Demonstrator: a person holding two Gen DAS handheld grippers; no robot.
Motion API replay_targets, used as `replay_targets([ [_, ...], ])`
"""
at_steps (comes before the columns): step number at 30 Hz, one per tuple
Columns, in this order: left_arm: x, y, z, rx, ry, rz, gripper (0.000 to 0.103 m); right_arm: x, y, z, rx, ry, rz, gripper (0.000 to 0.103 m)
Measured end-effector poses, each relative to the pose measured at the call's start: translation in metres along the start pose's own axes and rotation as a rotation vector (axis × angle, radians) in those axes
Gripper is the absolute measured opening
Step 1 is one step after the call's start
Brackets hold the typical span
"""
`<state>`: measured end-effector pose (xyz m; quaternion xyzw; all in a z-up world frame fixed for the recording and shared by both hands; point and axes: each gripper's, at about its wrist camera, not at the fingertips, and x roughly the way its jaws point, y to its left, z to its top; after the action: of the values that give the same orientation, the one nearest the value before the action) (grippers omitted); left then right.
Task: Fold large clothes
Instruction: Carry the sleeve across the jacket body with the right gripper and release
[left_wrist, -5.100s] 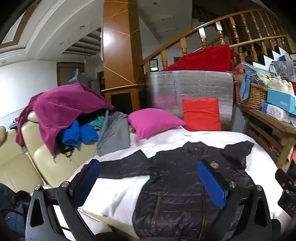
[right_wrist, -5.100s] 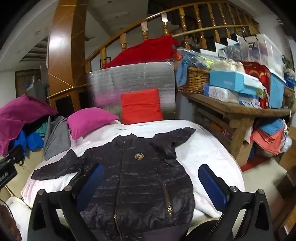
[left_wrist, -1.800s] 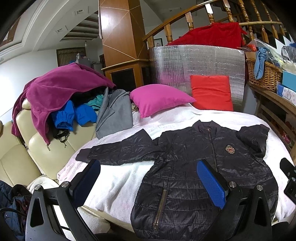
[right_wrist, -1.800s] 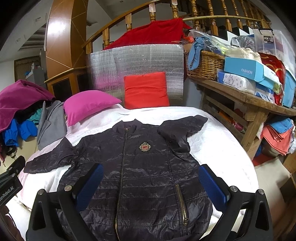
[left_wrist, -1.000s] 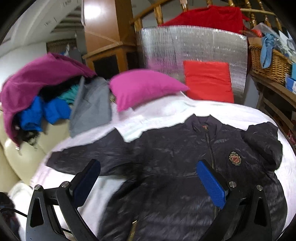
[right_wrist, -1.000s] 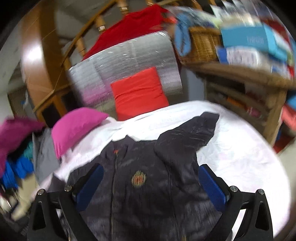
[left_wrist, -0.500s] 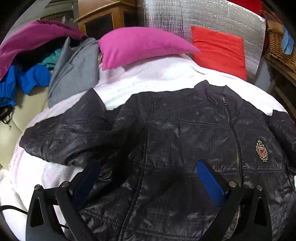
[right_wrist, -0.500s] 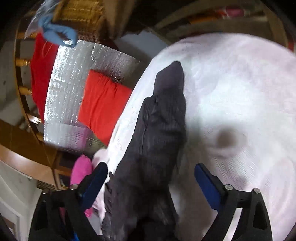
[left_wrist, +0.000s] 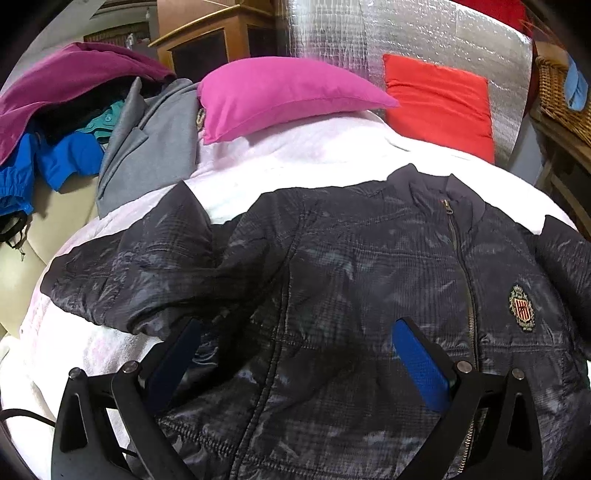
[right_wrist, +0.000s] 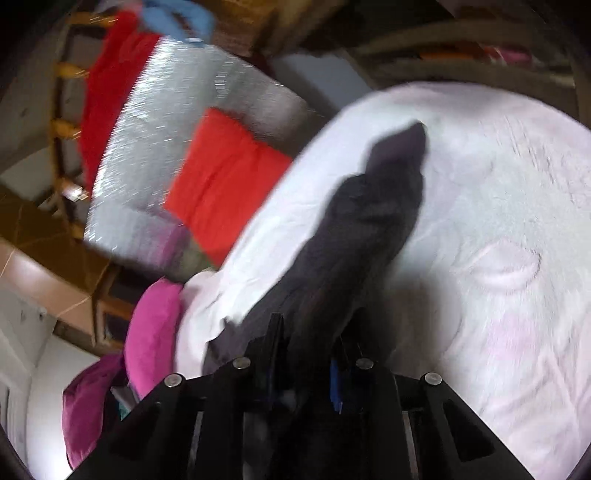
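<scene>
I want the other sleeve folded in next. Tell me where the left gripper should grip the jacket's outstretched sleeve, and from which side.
Grip the sleeve near its cuff end, coming from the bed's outer edge. It lies flat and stretched out over the white cover, clear of the jacket body. The left gripper hangs open over the body.

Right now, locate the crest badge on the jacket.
Left wrist view, right side: the crest badge sits on the dark jacket, right of the zipper.
</scene>
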<state>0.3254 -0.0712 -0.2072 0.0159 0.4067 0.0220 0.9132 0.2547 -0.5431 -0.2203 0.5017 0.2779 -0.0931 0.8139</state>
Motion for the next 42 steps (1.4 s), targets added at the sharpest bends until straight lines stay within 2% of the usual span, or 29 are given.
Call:
replay_targets([
  [4, -0.008, 0.005, -0.002, -0.008, -0.022, 0.011, 0.103, -0.022, 0.039, -0.036, -0.075, 0.030, 0.071, 0.023],
  [8, -0.013, 0.008, -0.006, -0.009, -0.028, 0.015, 0.103, -0.033, 0.064, -0.089, -0.112, 0.096, 0.123, 0.023],
  [12, -0.014, 0.008, -0.012, -0.007, -0.023, 0.026, 0.103, -0.016, 0.067, -0.138, -0.081, 0.171, 0.119, 0.026],
  [15, -0.012, 0.008, -0.014, 0.000, -0.018, 0.038, 0.103, 0.009, 0.058, -0.157, -0.017, 0.233, 0.115, 0.026],
  [16, -0.010, 0.008, -0.015, 0.004, -0.016, 0.042, 0.103, 0.017, 0.056, -0.160, -0.007, 0.259, 0.094, 0.031],
  [17, -0.010, 0.008, -0.016, 0.007, -0.014, 0.044, 0.103, 0.021, 0.052, -0.159, 0.008, 0.280, 0.080, 0.038],
  [19, -0.008, 0.010, -0.015, 0.012, -0.010, 0.049, 0.103, 0.024, 0.038, -0.155, 0.088, 0.308, 0.115, 0.070],
  [20, -0.007, 0.010, -0.014, 0.011, -0.008, 0.048, 0.103, 0.017, 0.032, -0.151, 0.130, 0.299, 0.151, 0.073],
  [25, -0.002, 0.015, -0.007, -0.012, 0.006, 0.030, 0.103, -0.029, 0.019, -0.109, 0.121, 0.210, 0.174, 0.073],
  [29, 0.001, 0.011, -0.004, -0.013, 0.011, 0.017, 0.103, -0.057, -0.015, -0.072, 0.191, 0.070, 0.083, 0.075],
  [31, 0.001, 0.006, -0.003, -0.003, 0.007, 0.013, 0.103, -0.049, -0.036, -0.053, 0.247, 0.040, 0.088, 0.074],
  [34, 0.002, -0.003, -0.004, 0.029, 0.006, 0.018, 0.103, -0.024, -0.058, -0.036, 0.310, 0.028, 0.051, 0.074],
  [39, 0.005, -0.012, -0.007, 0.065, 0.012, 0.021, 0.103, 0.013, -0.078, -0.023, 0.366, 0.013, 0.085, 0.071],
  [41, 0.005, -0.013, -0.007, 0.072, 0.012, 0.023, 0.103, 0.025, -0.077, -0.017, 0.354, 0.016, 0.068, 0.061],
  [42, 0.006, -0.013, -0.007, 0.074, 0.011, 0.025, 0.103, 0.029, -0.077, -0.016, 0.343, 0.020, 0.066, 0.046],
])
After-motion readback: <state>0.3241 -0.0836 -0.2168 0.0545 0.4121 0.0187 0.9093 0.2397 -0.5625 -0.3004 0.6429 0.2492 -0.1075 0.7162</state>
